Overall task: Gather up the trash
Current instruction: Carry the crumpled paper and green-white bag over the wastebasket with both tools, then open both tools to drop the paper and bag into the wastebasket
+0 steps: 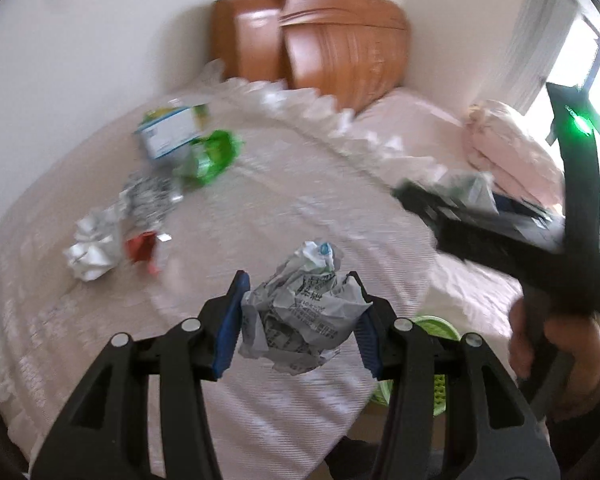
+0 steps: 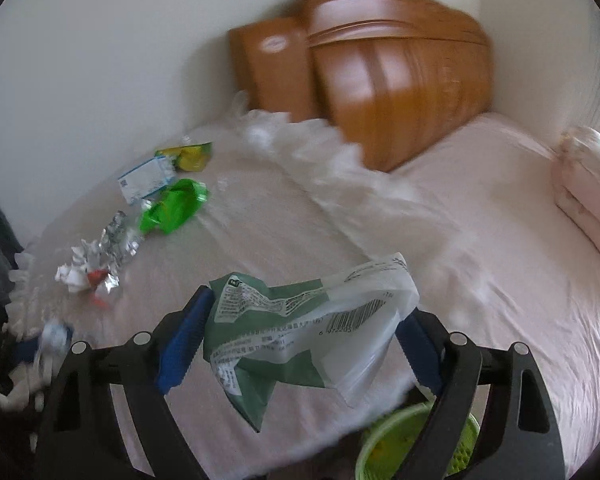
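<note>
Trash is carried in both tools. The left gripper point(image 1: 298, 320) pinches a crumpled grey paper ball point(image 1: 304, 312) between its blue pads, lifted over the bed point(image 1: 292, 216). The right gripper point(image 2: 300, 344) stands wide yet holds a green-and-clear plastic bag point(image 2: 300, 332), which spans its jaws — likely on the way to the green basket point(image 2: 416, 444) just below it, past the bed edge. Far ahead and to the left of both tools more litter waits: a white paper wad point(image 1: 92, 252), a foil scrap point(image 1: 148, 196), a green wrapper point(image 1: 212, 156), a small box point(image 1: 168, 132). Nothing seems to block the way down.
</note>
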A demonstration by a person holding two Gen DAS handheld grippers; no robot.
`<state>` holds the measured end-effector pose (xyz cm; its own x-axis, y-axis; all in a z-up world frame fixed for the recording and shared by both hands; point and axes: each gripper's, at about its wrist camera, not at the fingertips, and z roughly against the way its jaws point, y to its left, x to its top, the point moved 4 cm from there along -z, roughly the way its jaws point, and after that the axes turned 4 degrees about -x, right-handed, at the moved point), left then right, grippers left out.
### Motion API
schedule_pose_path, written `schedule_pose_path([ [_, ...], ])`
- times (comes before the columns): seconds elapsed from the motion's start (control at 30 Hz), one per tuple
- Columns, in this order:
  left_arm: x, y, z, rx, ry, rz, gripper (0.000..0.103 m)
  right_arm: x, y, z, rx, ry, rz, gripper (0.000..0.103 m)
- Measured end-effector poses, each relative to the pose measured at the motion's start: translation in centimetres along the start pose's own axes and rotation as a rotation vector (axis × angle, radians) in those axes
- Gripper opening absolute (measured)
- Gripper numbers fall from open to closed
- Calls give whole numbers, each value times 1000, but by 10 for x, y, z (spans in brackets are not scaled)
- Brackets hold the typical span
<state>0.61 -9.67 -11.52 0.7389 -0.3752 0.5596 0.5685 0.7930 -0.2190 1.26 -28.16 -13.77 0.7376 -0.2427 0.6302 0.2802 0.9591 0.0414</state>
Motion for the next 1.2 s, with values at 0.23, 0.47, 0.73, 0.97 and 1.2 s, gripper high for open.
schedule_pose_path([
  [0.23,-7,-60,-7,-117,39,-95,48,-52,-86,70,-142,-8,-131,87],
  [0.47,-9,-120,-19,-188,67,-228,48,-90,-152,105,-238,-17,-258,87],
  [0.73,-16,-195,-37,-292,128,-360,48,-120,-210,131,-304,-19,-370,87],
  [0.97,-35,-267,-72,-385,226,-464,49,-148,-261,153,-388,-8,-442,87],
  [1.2,-59,-317,-100,-393,295,-529,61,-171,-295,162,-409,12,-479,88],
])
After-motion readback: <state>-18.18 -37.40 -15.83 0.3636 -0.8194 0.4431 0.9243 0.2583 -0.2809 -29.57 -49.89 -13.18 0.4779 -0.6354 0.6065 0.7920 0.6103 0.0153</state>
